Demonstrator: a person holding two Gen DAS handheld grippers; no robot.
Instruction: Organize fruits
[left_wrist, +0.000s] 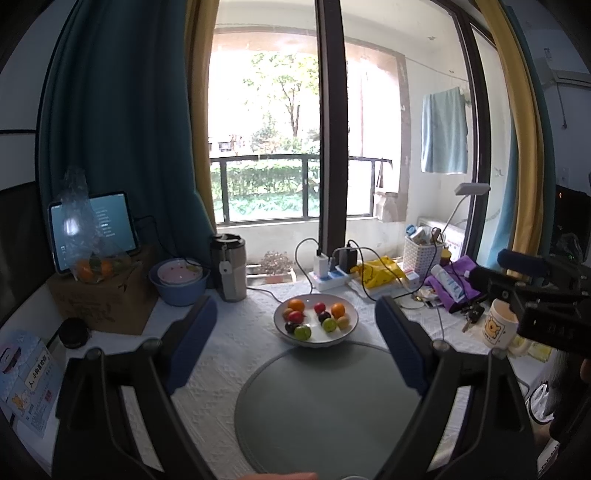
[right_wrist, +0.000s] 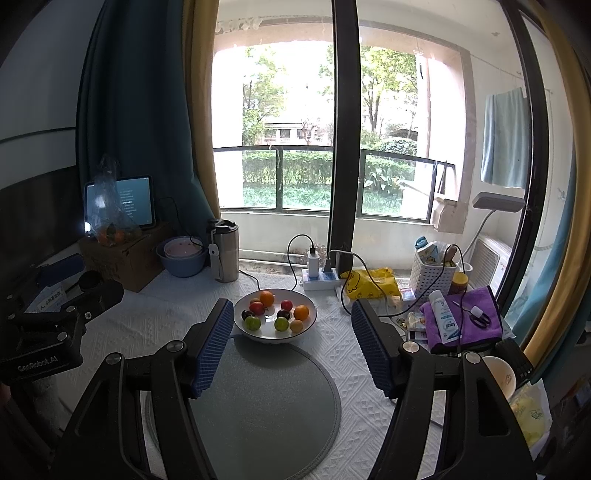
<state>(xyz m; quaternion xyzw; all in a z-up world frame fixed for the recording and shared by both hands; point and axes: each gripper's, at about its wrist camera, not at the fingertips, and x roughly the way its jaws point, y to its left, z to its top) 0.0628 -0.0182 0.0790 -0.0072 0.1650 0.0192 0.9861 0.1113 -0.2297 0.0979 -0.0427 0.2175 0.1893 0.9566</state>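
Fig.: fruits (left_wrist: 314, 319) lie in two loose clusters inside white bowl (left_wrist: 349, 330), w/ a bare strip btwn them, which suggests sorting; could equally be an as-found heap. Bowl sits at far edge of round grey mat (left_wrist: 325, 413) on white cloth. Left gripper (left_wrist: 295, 347) and right gripper (right_wrist: 291, 341): both spread wide, holding nothing, poised short of bowl.

bowl (right_wrist: 311, 318): white, shallow, sitting upright on the bench, touching the far edge of the round grey mat (right_wrist: 258, 406)
fruits (right_wrist: 275, 310): ten small ones lying inside the bowl, showing orange, red, dark purple, green, yellow
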